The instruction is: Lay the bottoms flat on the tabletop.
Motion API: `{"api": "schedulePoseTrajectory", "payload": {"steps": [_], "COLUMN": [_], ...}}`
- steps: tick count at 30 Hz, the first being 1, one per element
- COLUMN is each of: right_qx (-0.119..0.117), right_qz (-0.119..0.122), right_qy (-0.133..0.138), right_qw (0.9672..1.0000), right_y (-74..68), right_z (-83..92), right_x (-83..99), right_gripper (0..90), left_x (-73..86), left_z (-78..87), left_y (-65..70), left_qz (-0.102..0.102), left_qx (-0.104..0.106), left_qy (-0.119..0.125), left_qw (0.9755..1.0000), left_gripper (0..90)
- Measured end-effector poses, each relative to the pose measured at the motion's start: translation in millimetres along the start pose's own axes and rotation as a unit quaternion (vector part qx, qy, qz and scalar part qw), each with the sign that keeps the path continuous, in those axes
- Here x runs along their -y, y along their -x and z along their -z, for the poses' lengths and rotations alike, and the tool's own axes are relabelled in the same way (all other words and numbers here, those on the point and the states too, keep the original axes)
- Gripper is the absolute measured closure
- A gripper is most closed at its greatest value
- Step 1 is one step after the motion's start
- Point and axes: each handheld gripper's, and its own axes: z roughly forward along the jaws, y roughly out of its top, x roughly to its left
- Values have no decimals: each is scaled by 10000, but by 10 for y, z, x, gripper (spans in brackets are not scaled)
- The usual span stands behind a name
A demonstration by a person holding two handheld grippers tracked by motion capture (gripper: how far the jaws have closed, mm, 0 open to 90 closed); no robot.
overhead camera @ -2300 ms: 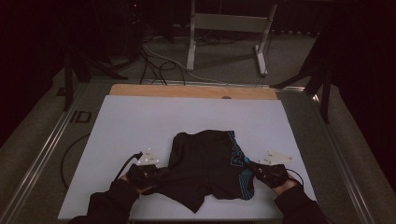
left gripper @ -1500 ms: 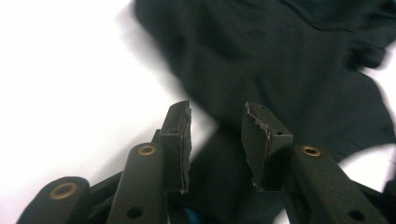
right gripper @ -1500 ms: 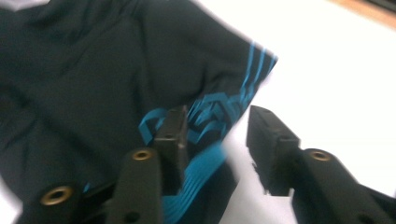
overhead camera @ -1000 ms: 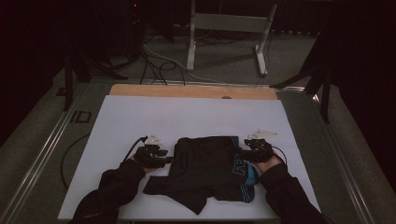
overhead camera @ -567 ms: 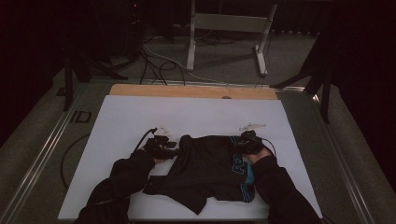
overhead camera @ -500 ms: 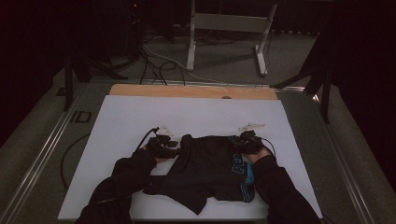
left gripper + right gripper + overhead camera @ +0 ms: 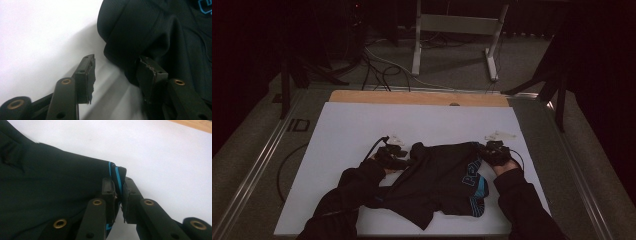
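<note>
A: Starting at the left, what had changed there?

B: The left gripper (image 7: 393, 156) had gone from the near edge of the black garment (image 7: 439, 182) up to its far left corner, carrying the cloth over itself. Its jaws had just been opening. In the left gripper view they stood apart, one pad (image 7: 88, 78) over the bare white table (image 7: 342, 130), the other against the folded edge, nothing pinched. I read that as a release.

A: And the garment in the middle?

B: It lay on the near half of the table, between the two grippers, shorter than before, with its lower part doubled upward. The blue lettering showed near the right side.

A: Then the right?

B: The right gripper (image 7: 496, 151) had likewise moved up to the far right corner. Its jaws had just been closing, and the right gripper view showed them clamped on the blue-striped hem (image 7: 117, 178).

A: So the fold?

B: Likely laid down, the right corner still to be let go.
</note>
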Motion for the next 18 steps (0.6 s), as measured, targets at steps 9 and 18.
{"api": "schedulePoseTrajectory", "payload": {"steps": [9,18], "right_qx": [-31,-52], "right_qz": [-14,68], "right_qy": [-61,-23], "right_qw": [10000,10000], "right_y": [34,-5], "right_z": [15,26], "right_x": [100,72], "right_gripper": [817,817], "left_x": [-106,-174], "left_z": [-188,-102], "left_y": [80,152], "left_qz": [-174,-444], "left_qx": [-101,-459], "left_qy": [28,-70], "left_qw": [9998,9979], "left_gripper": [532,793]}}
